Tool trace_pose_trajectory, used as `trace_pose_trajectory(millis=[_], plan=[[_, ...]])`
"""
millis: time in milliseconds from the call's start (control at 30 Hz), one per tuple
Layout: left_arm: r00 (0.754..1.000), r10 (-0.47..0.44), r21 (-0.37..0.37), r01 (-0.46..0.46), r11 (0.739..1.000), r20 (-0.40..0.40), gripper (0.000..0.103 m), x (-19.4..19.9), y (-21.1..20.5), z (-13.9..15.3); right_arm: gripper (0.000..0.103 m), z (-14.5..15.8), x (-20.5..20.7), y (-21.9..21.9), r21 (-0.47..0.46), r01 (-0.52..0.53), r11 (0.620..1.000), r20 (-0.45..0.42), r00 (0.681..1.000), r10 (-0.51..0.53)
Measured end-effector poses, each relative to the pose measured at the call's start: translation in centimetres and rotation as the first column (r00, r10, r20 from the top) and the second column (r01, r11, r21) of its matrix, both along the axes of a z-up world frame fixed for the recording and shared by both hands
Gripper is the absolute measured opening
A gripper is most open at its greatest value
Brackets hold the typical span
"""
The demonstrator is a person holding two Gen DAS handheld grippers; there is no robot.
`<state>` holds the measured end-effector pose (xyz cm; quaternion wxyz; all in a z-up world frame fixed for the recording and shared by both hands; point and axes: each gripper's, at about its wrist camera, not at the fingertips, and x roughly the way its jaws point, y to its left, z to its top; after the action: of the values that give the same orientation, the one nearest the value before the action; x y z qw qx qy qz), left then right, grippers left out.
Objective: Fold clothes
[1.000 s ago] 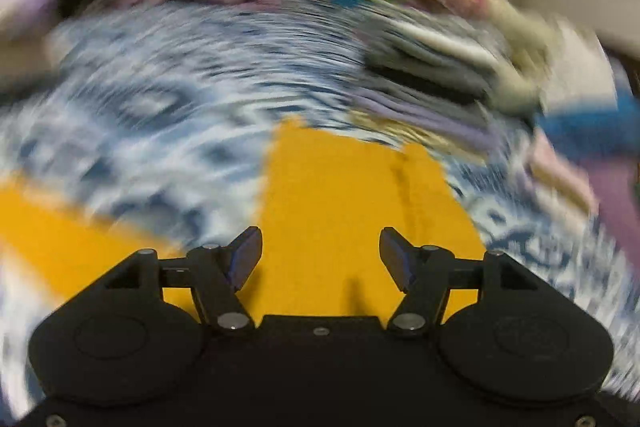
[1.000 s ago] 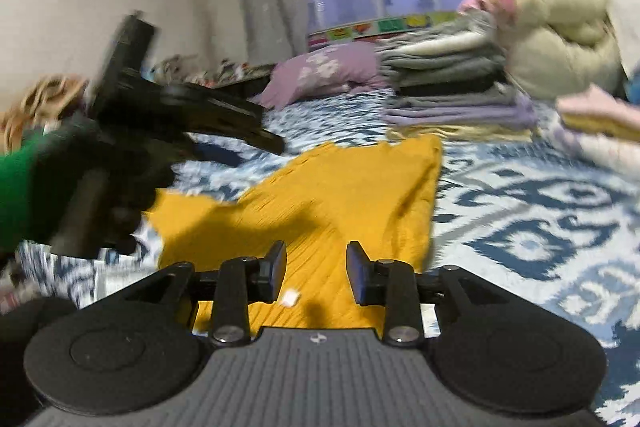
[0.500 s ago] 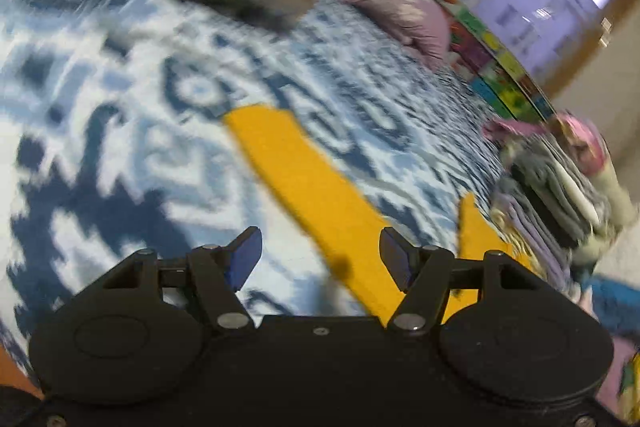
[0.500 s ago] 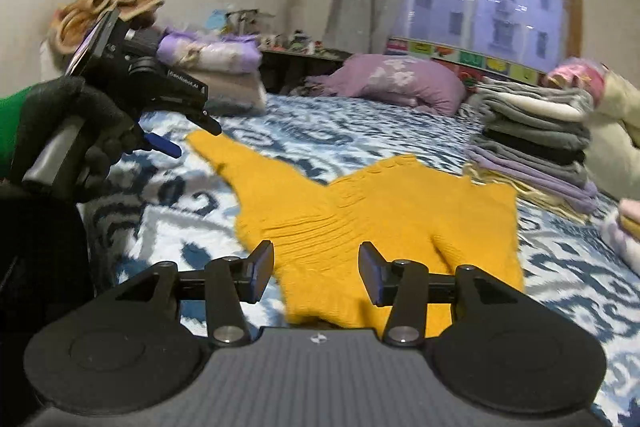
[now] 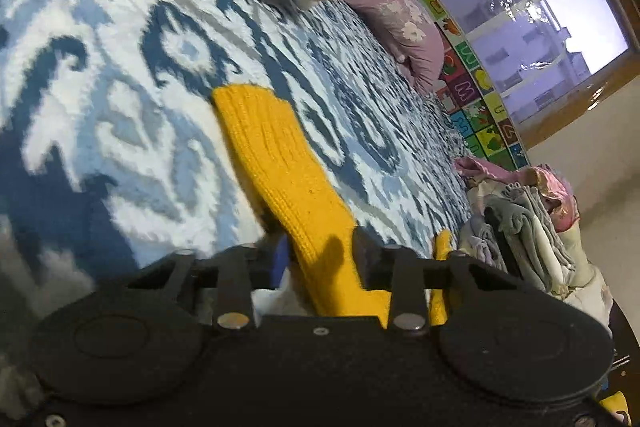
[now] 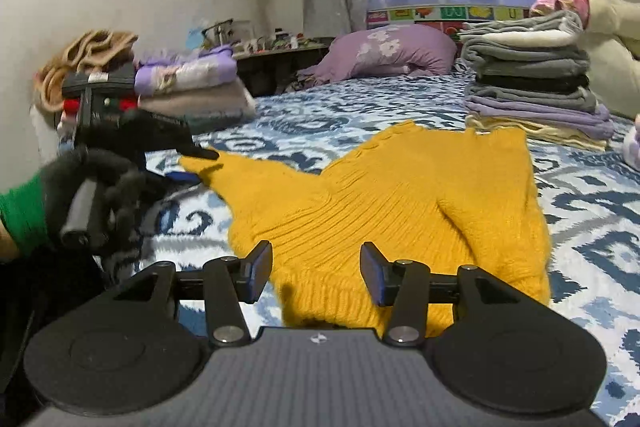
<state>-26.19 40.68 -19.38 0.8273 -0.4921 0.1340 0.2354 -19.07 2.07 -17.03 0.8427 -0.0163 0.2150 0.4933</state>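
Left wrist view: left gripper (image 5: 318, 259) clamps yellow knit sweater (image 6: 400, 203) sleeve (image 5: 280, 167), soft/floppy; right gripper (image 6: 316, 273) jaws part-open, empty, above hem, best grab pt.

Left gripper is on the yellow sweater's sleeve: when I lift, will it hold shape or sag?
Likely sag: the yellow sweater is soft ribbed knit, lying in folds. The sleeve would probably stretch and trail from the left gripper. Its chunky knit probably won't slip.
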Motion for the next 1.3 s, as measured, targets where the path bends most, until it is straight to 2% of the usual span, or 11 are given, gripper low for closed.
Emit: trace_pose_trajectory(millis=[167,300,400,500,600,767,833,900,967,1067,1300], plan=[[0.996,-0.092,0.236,0.087,0.968,0.007,0.006,1.7,-3.9,3.9,0.049,0.8,2.2,-2.3,0.142,0.065,0.988,-0.121,0.991,-0.048],[0.975,-0.220,0.472,0.206,0.857,-0.026,0.006,3.4,-10.0,7.2,0.049,1.0,5.9,-6.5,0.325,0.217,0.920,-0.317,0.942,-0.110],[0.949,-0.308,0.595,0.286,0.751,-0.068,0.006,5.2,-14.7,8.5,0.055,-0.2,8.8,-10.5,0.441,0.378,0.814,-0.500,0.857,-0.127],[0.922,-0.376,0.650,0.344,0.677,-0.095,0.006,6.9,-18.6,9.0,0.056,-2.3,10.2,-13.2,0.466,0.520,0.716,-0.632,0.762,-0.142],[0.898,-0.417,0.691,0.391,0.609,-0.141,0.006,8.7,-22.0,8.5,0.056,-3.9,10.6,-14.1,0.444,0.573,0.689,-0.703,0.699,-0.129],[0.832,-0.509,0.698,0.499,0.513,-0.220,0.006,11.1,-26.3,6.7,0.062,-4.3,10.1,-13.6,0.463,0.524,0.714,-0.688,0.721,-0.082],[0.773,-0.587,0.650,0.577,0.494,-0.240,0.007,11.9,-27.1,5.6,0.070,-4.5,10.1,-13.6,0.467,0.529,0.708,-0.702,0.709,-0.066],[0.706,-0.660,0.598,0.652,0.466,-0.255,0.021,12.7,-27.9,4.5,0.070,-4.9,10.2,-13.4,0.456,0.542,0.706,-0.726,0.685,-0.058],[0.683,-0.692,0.568,0.673,0.473,-0.234,0.026,12.4,-27.6,4.7,0.070,-5.1,10.3,-13.0,0.433,0.551,0.713,-0.739,0.671,-0.070],[0.720,-0.668,0.591,0.626,0.509,-0.187,0.026,10.4,-25.2,7.0,0.070,-5.1,10.3,-12.4,0.401,0.557,0.727,-0.738,0.667,-0.104],[0.911,-0.389,0.554,0.395,0.733,-0.134,0.025,4.1,-13.8,8.6,0.069,-5.8,11.1,-11.4,0.355,0.584,0.730,-0.753,0.642,-0.148]])
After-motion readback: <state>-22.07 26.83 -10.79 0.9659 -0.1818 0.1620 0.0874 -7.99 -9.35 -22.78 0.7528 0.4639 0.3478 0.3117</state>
